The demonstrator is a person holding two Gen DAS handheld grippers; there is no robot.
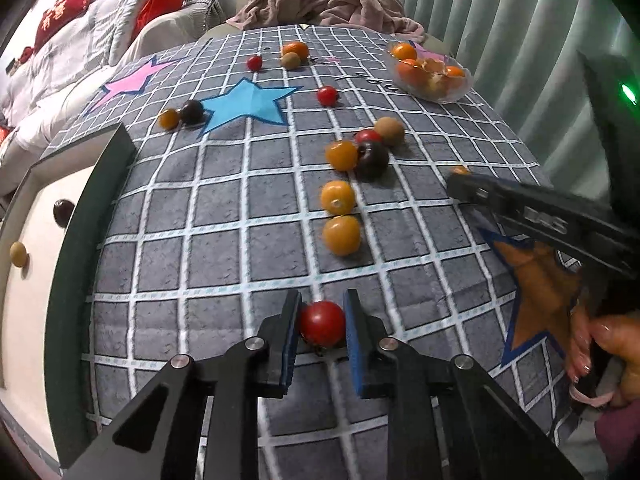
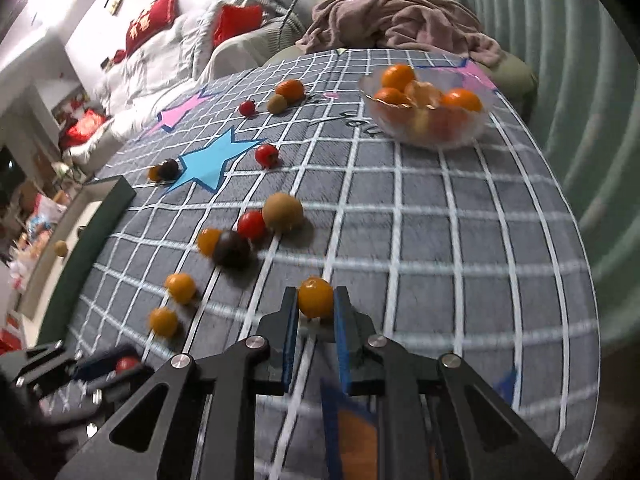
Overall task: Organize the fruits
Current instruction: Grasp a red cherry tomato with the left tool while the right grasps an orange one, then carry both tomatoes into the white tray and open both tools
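My left gripper is shut on a red cherry tomato that rests on the grid-patterned tablecloth. In the right wrist view, my right gripper is shut on a small orange fruit just above the cloth. Loose orange, red, dark and tan fruits lie scattered across the middle and far side of the table. A glass bowl holding oranges stands at the far right. A white tray with a green rim at the left holds a dark fruit and a tan one.
A pink blanket is heaped on a chair beyond the table. A sofa with red cushions stands at the far left, and pale green curtains hang on the right. A person's hand holds the right gripper.
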